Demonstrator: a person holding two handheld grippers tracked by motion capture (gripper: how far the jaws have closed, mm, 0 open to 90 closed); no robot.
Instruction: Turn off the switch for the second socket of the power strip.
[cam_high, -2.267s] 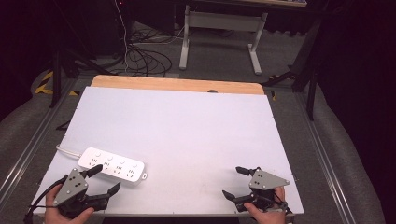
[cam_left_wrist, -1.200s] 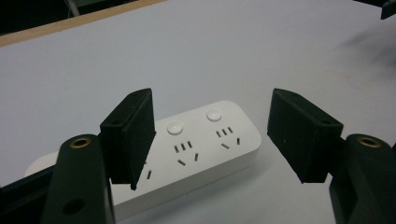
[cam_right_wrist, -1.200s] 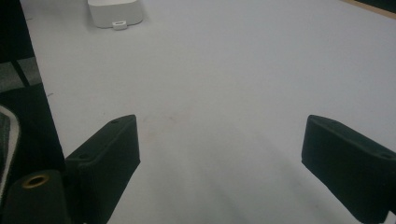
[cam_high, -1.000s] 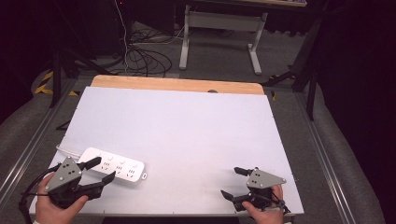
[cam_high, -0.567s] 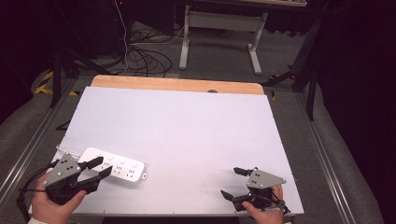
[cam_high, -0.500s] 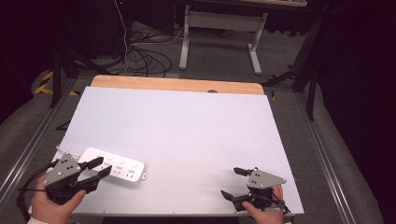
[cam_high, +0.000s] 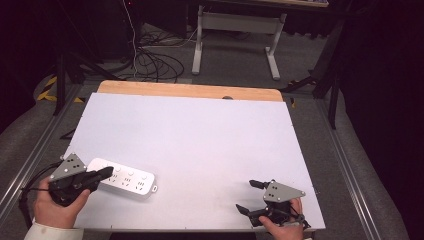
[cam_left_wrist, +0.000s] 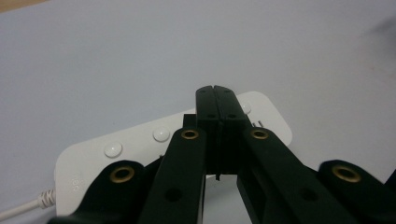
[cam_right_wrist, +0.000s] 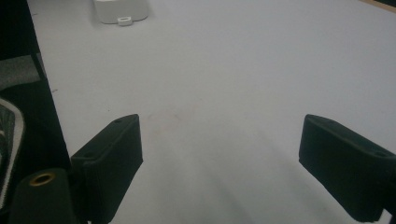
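White thing: a power strip (cam_high: 123, 179) made of white plastic, with round buttons (cam_left_wrist: 161, 134) in a row on top.
Where it is: flat on the white table (cam_high: 200, 135), near the front left corner. Its white cord (cam_left_wrist: 23, 208) comes out of the end close to the person's left hand (cam_high: 54, 209).
Left gripper: the left gripper (cam_high: 102, 173) is right over the power strip, at the end near the cord. Its two black jaws are pressed tight together with nothing between them. The tip sits just above the row of buttons, or maybe on it. I cannot tell if it touches.
My guess: the closed tip is meant to push a button.
What could go wrong: the tip is wide and the buttons are small and close together, so it could hit the wrong one. The power strip is light, so a sideways push could make it slide.
Left hand pose: low by the front edge, next to the power strip, pointing the gripper across it and a bit down.
Right gripper: the right gripper (cam_high: 252, 196) is far from the power strip, by the front right corner. Its jaws are wide apart and hold nothing.
Right hand pose: the right hand (cam_high: 280, 227) rests low at the table edge.
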